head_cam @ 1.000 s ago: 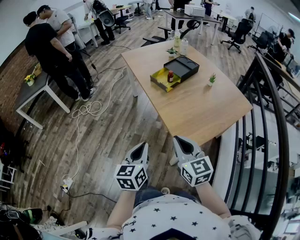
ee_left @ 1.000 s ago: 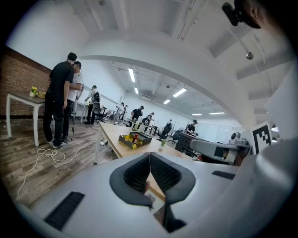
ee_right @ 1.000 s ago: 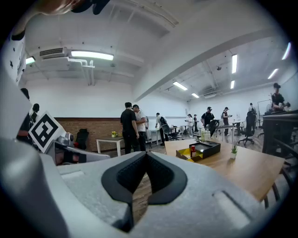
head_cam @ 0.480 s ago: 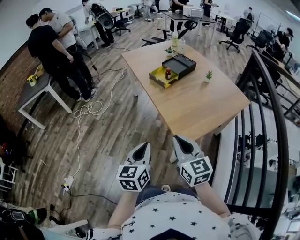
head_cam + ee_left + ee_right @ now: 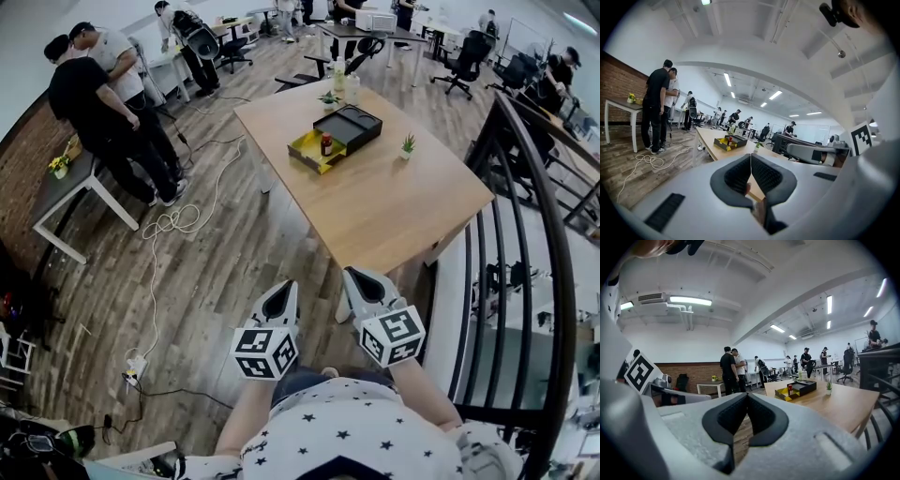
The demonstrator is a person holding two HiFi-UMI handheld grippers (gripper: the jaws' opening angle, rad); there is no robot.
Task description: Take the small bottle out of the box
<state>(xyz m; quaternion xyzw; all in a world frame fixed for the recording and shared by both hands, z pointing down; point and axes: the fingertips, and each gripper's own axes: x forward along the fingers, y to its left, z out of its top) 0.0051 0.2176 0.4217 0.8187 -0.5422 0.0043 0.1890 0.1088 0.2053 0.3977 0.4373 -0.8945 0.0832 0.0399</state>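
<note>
Yellow inside, black outside: the box (image 5: 342, 136) sits open toward the far end of the wooden table (image 5: 375, 211). The small bottle (image 5: 326, 144) stands upright in the yellow half, red cap up. (A)

Grippers? (B)

Both fully closed: left gripper (image 5: 285, 289) and right gripper (image 5: 354, 277), pads meeting, nothing between them. The person holds them low, short of the table's near edge and well apart from the box. (A)

Handling guess for the bottle? (B)

It looks light and rigid, but glass or plastic can't be told at this range. The body is smooth and round, so likely slippery, and the narrow base makes it easy to tip. The best hold is probably across the body just below the cap, then a straight lift clear of the box wall. The jaws need opening first. (A)

Clearance? (B)

Bare tabletop runs from the near edge to the box, so there is room to approach. A small plant (image 5: 407, 144) stands just right of the box. A black railing (image 5: 530, 197) hems in the right side. The floor on the left is open apart from a white cable (image 5: 169, 221). People (image 5: 89, 103) stand well off to the left. (A)
</note>
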